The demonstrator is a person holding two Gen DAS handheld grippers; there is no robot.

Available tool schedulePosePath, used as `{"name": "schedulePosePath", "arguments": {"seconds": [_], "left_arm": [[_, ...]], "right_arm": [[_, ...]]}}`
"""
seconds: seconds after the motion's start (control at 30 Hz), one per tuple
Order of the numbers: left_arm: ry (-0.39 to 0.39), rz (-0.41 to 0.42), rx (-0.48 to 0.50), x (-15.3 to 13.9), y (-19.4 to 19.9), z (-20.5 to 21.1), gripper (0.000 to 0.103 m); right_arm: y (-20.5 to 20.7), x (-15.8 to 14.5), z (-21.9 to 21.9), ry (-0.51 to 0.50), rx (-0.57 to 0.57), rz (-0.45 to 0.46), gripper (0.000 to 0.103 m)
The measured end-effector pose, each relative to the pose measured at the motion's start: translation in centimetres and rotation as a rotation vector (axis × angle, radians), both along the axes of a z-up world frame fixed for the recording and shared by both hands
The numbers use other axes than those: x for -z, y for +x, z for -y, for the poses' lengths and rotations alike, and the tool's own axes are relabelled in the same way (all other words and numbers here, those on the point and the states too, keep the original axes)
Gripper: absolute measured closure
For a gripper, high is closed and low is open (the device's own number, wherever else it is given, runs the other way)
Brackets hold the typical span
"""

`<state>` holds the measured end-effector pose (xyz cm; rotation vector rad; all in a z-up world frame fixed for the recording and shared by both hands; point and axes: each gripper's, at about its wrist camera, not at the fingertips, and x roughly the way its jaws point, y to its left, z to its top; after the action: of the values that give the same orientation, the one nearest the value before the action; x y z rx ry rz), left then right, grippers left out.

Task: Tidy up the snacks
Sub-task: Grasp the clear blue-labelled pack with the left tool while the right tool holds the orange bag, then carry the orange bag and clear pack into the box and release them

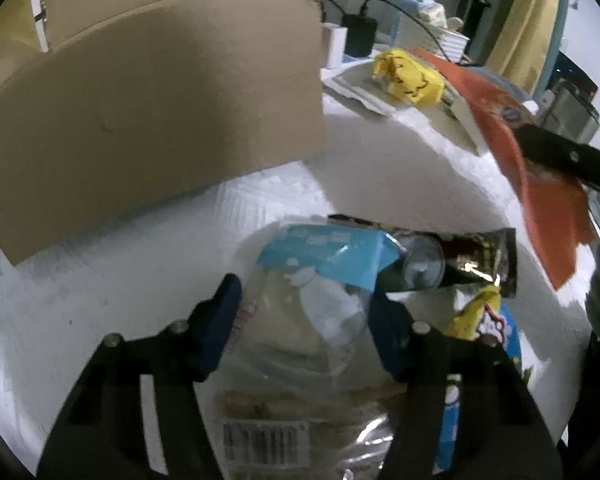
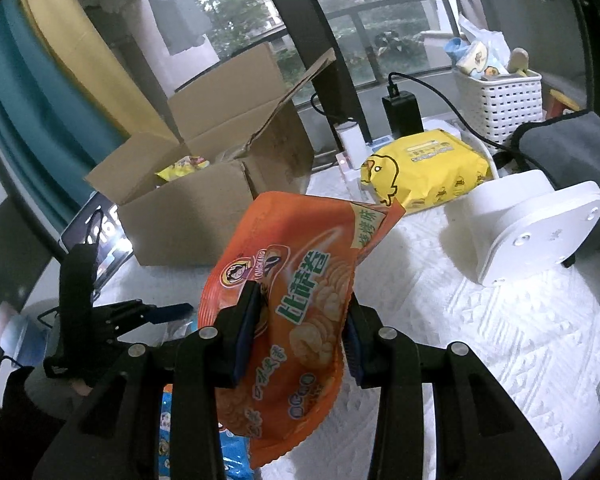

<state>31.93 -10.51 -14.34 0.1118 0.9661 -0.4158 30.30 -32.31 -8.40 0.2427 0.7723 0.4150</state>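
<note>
My right gripper is shut on an orange snack bag and holds it above the white cloth; the same orange bag shows at the right of the left wrist view. My left gripper points down at a pile of snacks. Its blue pads press both sides of a clear packet with a barcode label. Just beyond lie a light blue packet, a black foil pack and a yellow-and-blue chip bag. An open cardboard box stands at the back left with a yellow bag inside.
A large yellow packet lies behind the orange bag. A white stand, a grey cloth, a white basket and a black charger with cables fill the back right. A lit screen leans beside the box.
</note>
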Motion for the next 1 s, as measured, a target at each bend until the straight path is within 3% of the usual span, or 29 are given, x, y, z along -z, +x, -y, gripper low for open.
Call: {"name": "schedulePosePath", "arguments": {"seconds": [0.5,1.0], "left_arm": [[-0.077,0.148,-0.057,-6.2,-2.8,-4.3,0.043],[-0.107,0.321,-0.136,-12.5,-0.7,-8.2,0.043]], "right_arm": [[0.6,-2.7,-3.8,-0.041,-0.047,0.054,0.063],[3.0,-6.6,-8.8,-0.099,-0.115,0.136,0.063]]}}
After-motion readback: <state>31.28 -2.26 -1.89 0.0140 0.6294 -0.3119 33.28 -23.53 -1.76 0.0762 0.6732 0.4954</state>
